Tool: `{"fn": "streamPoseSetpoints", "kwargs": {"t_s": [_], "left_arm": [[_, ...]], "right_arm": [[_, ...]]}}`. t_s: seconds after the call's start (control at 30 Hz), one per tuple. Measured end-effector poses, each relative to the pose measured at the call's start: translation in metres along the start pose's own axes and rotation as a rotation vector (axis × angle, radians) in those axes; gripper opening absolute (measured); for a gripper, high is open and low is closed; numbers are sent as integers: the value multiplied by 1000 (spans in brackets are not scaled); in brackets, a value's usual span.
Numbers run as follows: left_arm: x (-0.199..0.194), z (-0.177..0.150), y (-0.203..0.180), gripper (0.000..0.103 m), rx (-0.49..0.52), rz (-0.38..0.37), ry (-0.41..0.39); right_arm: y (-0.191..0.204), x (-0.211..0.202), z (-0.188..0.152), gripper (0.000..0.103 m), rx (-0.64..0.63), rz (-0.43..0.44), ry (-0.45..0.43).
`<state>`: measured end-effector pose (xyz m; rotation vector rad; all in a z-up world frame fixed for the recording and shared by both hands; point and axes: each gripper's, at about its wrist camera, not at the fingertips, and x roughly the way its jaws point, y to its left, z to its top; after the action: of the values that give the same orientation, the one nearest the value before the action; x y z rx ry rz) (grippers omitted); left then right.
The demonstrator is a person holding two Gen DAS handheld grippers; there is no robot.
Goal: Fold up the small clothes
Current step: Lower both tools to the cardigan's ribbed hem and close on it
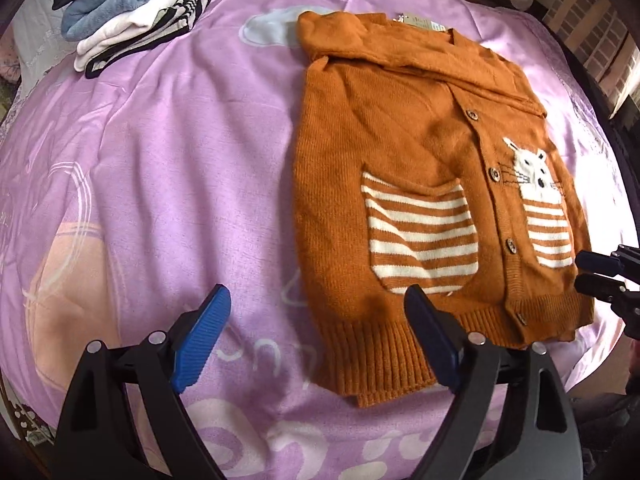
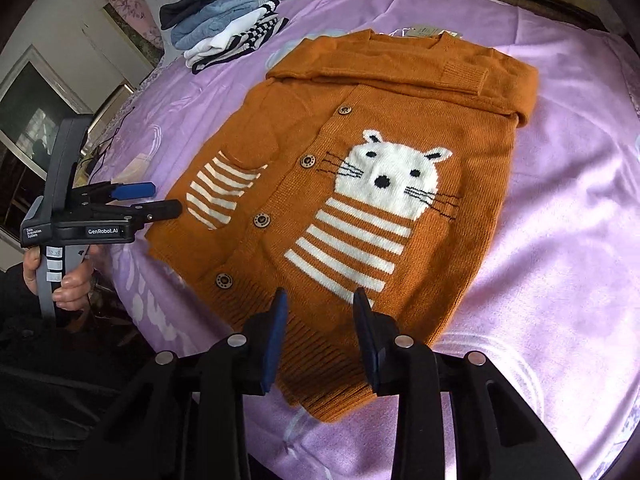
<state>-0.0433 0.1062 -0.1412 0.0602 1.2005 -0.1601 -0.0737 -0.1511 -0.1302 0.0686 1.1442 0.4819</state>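
Note:
An orange knitted cardigan (image 1: 380, 128) (image 2: 480, 168) with a white cat face and striped pockets lies flat and buttoned on the purple bedsheet (image 1: 180, 160) (image 2: 560, 240). Its sleeves are folded across the chest near the collar. My left gripper (image 1: 318, 292) (image 2: 166, 198) hangs wide open over the hem's left corner, one finger over the sheet and the other over the ribbing, with nothing held. My right gripper (image 2: 320, 294) (image 1: 579, 269) stands partly open just above the hem on the cat side. Its pads are apart and do not pinch the knit.
A stack of folded clothes (image 1: 132, 16) (image 2: 224, 28) in blue, white and stripes sits at the far left of the bed. A paper tag (image 2: 428, 32) lies at the cardigan's collar. A person's hand (image 2: 72, 284) grips the left tool's handle. Pillows line the far edge.

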Motion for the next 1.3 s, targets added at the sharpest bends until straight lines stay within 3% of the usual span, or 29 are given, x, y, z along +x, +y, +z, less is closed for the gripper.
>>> {"fn": "streamPoseSetpoints", "kwargs": {"t_s": [0.27, 0.6, 1.03, 1.2, 1.3], "left_arm": [[14, -9, 3, 86, -53, -36, 47], [14, -9, 4, 84, -21, -63, 54], [22, 0, 5, 83, 41, -111, 84], [22, 1, 4, 71, 71, -152, 80], [21, 2, 5, 61, 83, -175, 76]], "right_arm": [[-19, -6, -2, 39, 43, -9, -4], [-37, -17, -30, 44, 128, -14, -6], [-33, 2, -43, 46, 270, 91, 14], [-31, 11, -39, 46, 285, 104, 10], [-31, 11, -39, 35, 290, 110, 16]]}}
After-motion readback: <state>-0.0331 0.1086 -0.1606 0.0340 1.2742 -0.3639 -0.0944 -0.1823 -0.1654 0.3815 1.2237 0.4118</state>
